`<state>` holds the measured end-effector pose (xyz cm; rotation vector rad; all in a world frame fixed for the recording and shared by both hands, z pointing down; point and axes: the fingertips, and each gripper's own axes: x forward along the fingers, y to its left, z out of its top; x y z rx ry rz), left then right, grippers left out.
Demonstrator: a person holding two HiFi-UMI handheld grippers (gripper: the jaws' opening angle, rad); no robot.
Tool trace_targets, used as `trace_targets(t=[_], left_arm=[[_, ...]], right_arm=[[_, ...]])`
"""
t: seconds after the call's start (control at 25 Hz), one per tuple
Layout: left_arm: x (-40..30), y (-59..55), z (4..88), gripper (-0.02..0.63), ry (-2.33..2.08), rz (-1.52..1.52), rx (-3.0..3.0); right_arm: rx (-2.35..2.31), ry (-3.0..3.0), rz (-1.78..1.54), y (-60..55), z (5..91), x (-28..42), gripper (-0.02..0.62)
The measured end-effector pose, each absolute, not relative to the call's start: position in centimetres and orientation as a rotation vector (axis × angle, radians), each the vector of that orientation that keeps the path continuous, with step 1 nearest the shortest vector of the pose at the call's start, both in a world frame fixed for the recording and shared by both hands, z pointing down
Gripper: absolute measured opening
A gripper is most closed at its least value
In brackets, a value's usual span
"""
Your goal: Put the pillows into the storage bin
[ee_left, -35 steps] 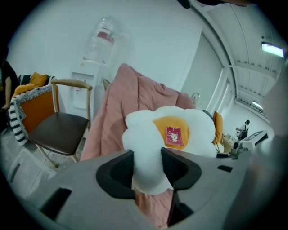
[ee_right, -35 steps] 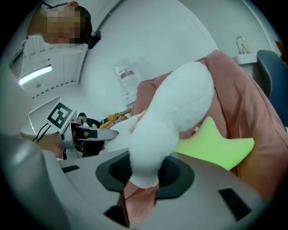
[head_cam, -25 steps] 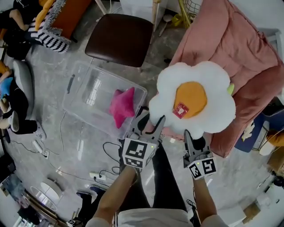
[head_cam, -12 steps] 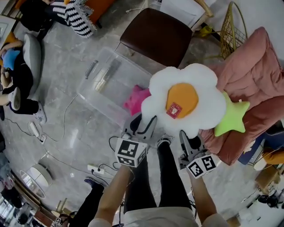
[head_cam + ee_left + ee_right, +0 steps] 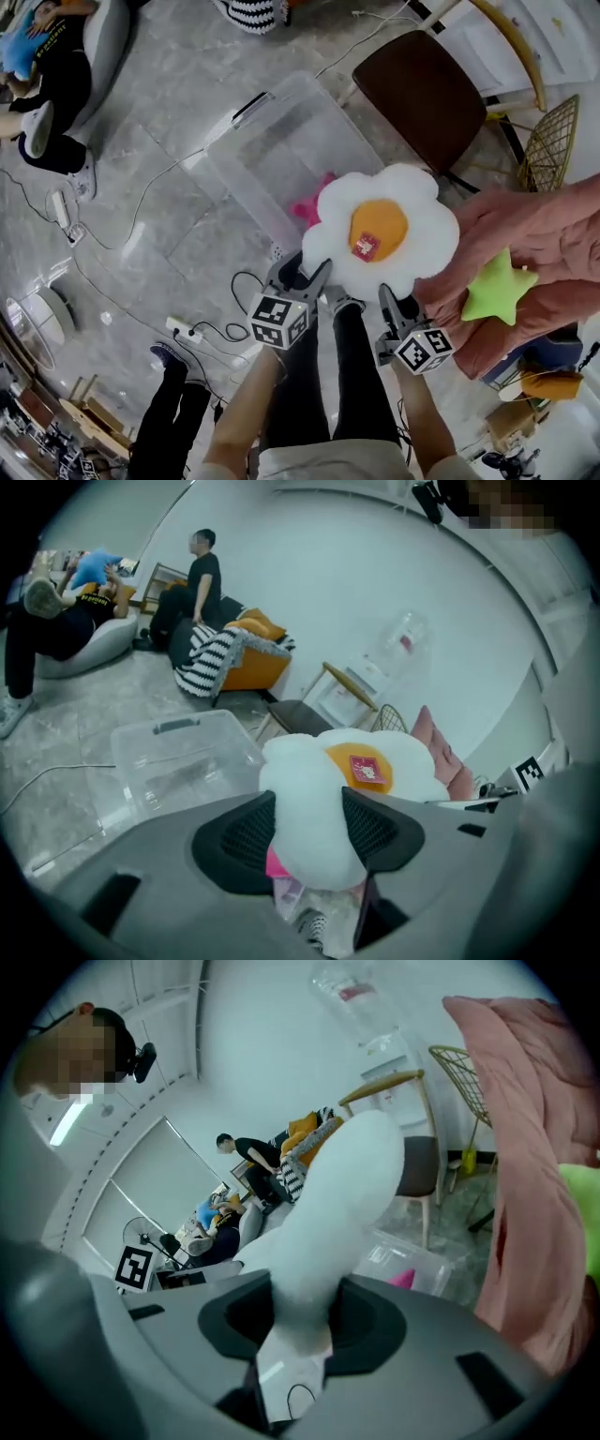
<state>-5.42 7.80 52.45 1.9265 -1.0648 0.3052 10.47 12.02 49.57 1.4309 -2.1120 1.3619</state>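
A fried-egg pillow, white with an orange yolk, hangs over the near right corner of the clear storage bin. Both grippers grip its near edge. My left gripper has a white lobe squeezed between its pads, and its jaws are opening. My right gripper is shut on another lobe. A pink star pillow lies inside the bin, mostly hidden by the egg pillow. A green star pillow lies on the pink quilt at right.
A brown chair stands beyond the bin, a gold wire basket to its right. A power strip and cables lie on the marble floor at left. People sit on a beanbag at far left.
The egg pillow and both grippers have swung left, from over the pink quilt to over the bin's near corner. The green star pillow has come into sight on the quilt.
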Motion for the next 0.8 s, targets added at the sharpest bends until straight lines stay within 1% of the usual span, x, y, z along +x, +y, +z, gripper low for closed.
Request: trace_targets(t=[0.12, 0.24, 0.48, 0.64, 0.8], left_arm=[[-9.5, 8.3, 54.8, 0.238, -1.1, 0.345, 1.921], [-14.0, 8.9, 56.7, 0.238, -1.162, 0.424, 1.891], [-21.2, 9.9, 56.9, 0.239, -1.213, 0.468, 1.85], [-23.8, 11.1, 57.4, 0.238, -1.237, 0.467, 1.795], [-24.4, 12.5, 58.0, 0.239, -1.249, 0.439, 1.736]], right_arm=[[1.373, -2.072, 1.39, 11.7, 51.9, 7.1, 0.129], [1.348, -1.994, 1.401, 10.9, 55.5, 5.5, 0.129], [1.332, -1.835, 1.401, 8.9, 63.8, 3.8, 0.123], [1.323, -1.779, 1.381, 6.6, 68.2, 2.9, 0.123], [1.288, -1.759, 1.395, 4.4, 72.4, 1.7, 0.124]])
